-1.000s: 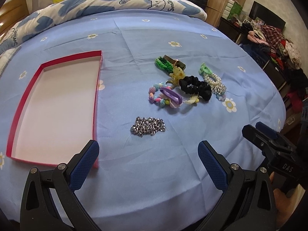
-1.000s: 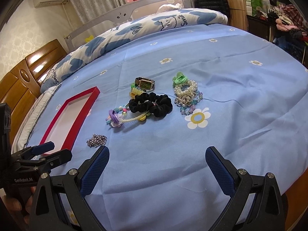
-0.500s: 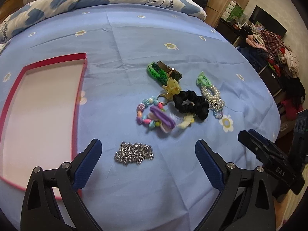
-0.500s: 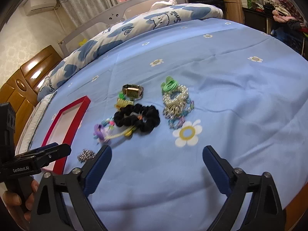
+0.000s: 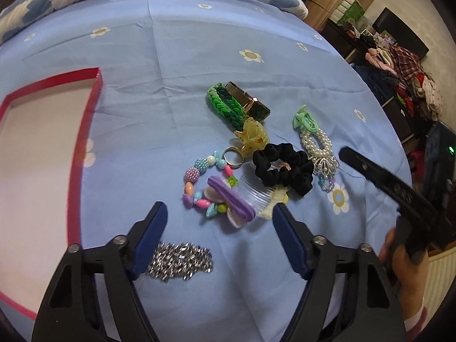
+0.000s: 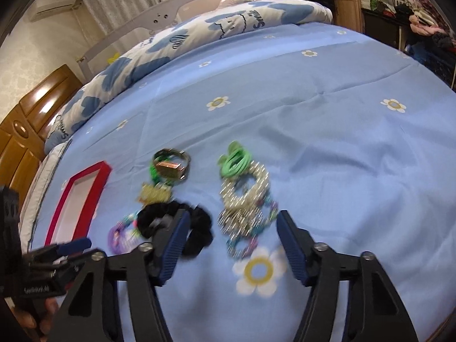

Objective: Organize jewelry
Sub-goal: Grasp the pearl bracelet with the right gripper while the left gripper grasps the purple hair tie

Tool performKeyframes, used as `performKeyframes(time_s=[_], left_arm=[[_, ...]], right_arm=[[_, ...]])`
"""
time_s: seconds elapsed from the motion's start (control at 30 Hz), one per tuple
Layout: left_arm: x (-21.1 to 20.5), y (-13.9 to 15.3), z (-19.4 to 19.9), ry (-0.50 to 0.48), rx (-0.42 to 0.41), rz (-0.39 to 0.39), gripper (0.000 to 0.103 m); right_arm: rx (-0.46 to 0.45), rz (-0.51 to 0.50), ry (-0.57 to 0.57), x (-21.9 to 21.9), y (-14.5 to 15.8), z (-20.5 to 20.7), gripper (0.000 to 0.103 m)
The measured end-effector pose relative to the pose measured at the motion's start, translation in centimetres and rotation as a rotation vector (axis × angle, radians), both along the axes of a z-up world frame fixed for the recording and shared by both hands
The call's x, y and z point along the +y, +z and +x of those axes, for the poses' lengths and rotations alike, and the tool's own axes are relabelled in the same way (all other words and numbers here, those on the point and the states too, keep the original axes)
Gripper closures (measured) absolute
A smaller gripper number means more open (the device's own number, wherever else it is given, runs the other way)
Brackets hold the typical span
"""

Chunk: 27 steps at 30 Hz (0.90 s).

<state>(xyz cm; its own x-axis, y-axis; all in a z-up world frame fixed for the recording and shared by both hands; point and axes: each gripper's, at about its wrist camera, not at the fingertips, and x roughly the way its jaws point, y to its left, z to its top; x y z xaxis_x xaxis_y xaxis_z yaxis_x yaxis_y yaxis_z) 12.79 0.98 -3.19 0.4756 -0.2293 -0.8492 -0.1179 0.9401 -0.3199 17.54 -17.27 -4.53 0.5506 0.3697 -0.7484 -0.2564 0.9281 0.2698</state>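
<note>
A pile of jewelry lies on the blue bedsheet: a silver chain [image 5: 179,260], a colourful bead bracelet [image 5: 199,183], a purple hair clip [image 5: 230,201], a black scrunchie [image 5: 282,168], a pearl bracelet [image 5: 316,144], a green braided band [image 5: 225,105] and a gold watch [image 5: 248,102]. A red-rimmed empty tray [image 5: 91,114] lies to the left. My left gripper [image 5: 219,236] is open, just above the chain and the purple clip. My right gripper [image 6: 230,245] is open over the pearl bracelet [image 6: 245,196], beside the scrunchie [image 6: 173,222].
A folded blue-and-white quilt [image 6: 199,37] lies across the far side of the bed. A wooden headboard [image 6: 25,125] stands at the left. Piled clothes and dark furniture [image 5: 399,68] stand past the bed's right edge.
Both grippers have moved forward and down toward the jewelry pile. The silver chain now sits by my left gripper's left finger. Both stay open and empty.
</note>
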Motion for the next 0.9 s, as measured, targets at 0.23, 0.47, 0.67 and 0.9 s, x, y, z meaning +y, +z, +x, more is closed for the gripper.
performKeyframes(time_s=[0.23,0.47,0.67,0.9], left_arm=[[-0.1,-1.1,1.3,-0.028,0.032,-0.022,0.065],[-0.1,-1.4,1.0,-0.064,0.038,-0.035,0.095],[0.6,-0.2,-0.2,-0.064,0.011,-0.05,0.098],[1.5,1.7,-2.3,-0.059,-0.042,-0.069,0.098]], right_arm=[[0.072,-0.016,-0.022,-0.5,-1.9,4.6,0.071],[0.107,-0.039,0.014,0.2,-3.3,5.3,0.089],[0.07,0.015,0.005,-0.3,-1.8,3.8,0.091],[0.032,0.104,0.022,-0.5,0.9,0.4,0.092]])
